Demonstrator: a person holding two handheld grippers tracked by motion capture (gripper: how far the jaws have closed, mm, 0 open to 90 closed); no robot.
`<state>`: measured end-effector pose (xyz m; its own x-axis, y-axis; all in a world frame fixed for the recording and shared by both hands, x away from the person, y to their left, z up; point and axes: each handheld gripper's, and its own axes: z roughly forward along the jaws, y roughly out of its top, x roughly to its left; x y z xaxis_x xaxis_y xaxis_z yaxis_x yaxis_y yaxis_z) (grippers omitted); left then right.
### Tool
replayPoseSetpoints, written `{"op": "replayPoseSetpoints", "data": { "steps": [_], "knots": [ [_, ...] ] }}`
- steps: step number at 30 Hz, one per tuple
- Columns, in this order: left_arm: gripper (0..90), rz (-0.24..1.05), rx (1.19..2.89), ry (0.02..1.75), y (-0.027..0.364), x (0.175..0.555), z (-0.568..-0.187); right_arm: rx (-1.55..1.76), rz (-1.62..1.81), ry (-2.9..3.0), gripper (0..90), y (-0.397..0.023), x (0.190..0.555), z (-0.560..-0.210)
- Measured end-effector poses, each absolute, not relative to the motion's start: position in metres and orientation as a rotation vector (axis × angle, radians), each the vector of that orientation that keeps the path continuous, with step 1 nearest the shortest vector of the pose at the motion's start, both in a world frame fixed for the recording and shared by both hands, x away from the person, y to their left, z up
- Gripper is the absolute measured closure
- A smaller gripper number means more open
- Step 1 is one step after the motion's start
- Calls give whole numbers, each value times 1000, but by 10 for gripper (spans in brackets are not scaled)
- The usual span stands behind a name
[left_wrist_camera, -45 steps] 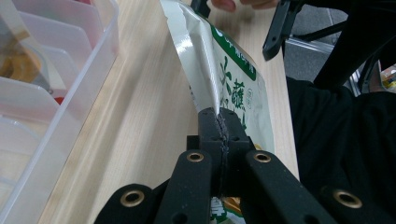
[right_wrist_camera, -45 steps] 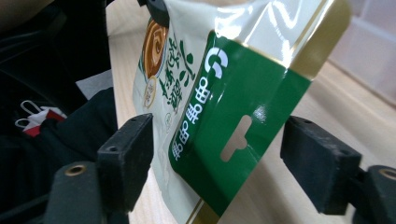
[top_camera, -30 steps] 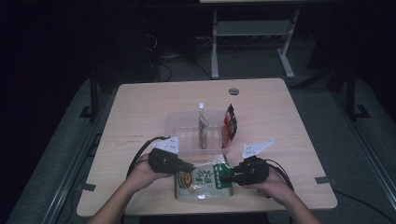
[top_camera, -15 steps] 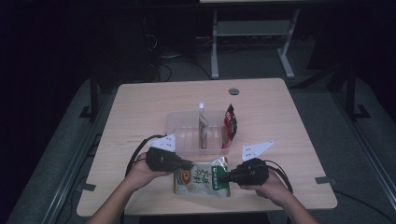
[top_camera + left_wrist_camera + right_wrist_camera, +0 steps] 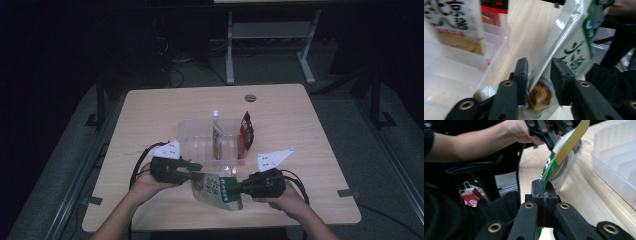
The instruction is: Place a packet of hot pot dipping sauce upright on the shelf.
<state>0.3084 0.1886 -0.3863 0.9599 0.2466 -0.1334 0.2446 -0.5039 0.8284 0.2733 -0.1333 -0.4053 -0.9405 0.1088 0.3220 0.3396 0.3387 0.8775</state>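
A green and white snack packet (image 5: 216, 188) hangs tilted over the table's front edge between my two grippers. My right gripper (image 5: 235, 189) is shut on its green corner; in the right gripper view the jaws (image 5: 543, 186) pinch that edge flat. My left gripper (image 5: 196, 172) is at the packet's other end. Its jaws have just been opening: in the left gripper view the packet's edge (image 5: 571, 45) stands between the pads (image 5: 539, 67) with a gap on each side. The right gripper view shows the left gripper (image 5: 546, 132) at the packet's top (image 5: 560, 152).
A clear plastic tray (image 5: 195, 140) sits mid-table just beyond the grippers. One pale packet (image 5: 216, 135) stands upright in it, and a red packet (image 5: 246, 134) leans at its right end. Bare wood lies to either side. A metal stand (image 5: 270, 35) is behind the table.
The right gripper has lifted its end of the packet a little, so the packet now tilts. The left hand has stayed where it was.
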Motion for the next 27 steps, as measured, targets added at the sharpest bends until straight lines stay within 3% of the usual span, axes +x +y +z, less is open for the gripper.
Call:
{"op": "replayPoseSetpoints", "data": {
  "steps": [3, 10, 17, 27],
  "knots": [
    [524, 45, 2094, 387, 200, 304, -382, -388, -1669, -2379, 900, -133, 271, -400],
    [459, 77, 2114, 447, 224, 289, -385, -340, -1715, -2367, 900, -133, 269, -388],
    [337, 51, 2170, 540, 238, 274, -408, -306, -1718, -2405, 900, -125, 269, -379],
    [287, 5, 2190, 585, 241, 273, -419, -266, -1759, -2449, 900, -117, 269, -366]
  ]
}}
